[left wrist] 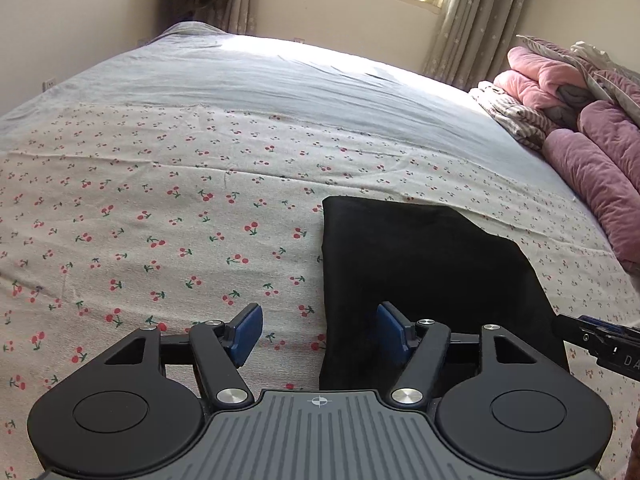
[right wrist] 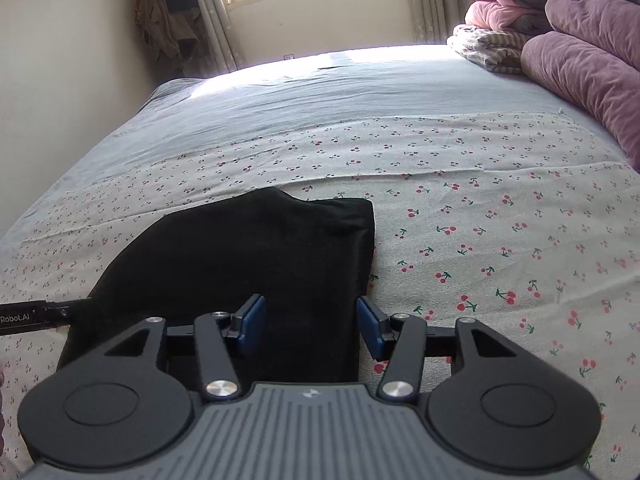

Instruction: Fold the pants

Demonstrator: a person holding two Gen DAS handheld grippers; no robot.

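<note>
Left-wrist view: left gripper (left wrist: 319, 330) hangs with jaws spread and empty above the near left edge of one pair of black pants (left wrist: 424, 276), folded into a compact block on the cherry-print bedsheet (left wrist: 160, 216); evidently released. Right-wrist view: right gripper (right wrist: 311, 322), jaws likewise parted and holding nothing, straddles the block's near right edge. One garment, two grippers.
</note>
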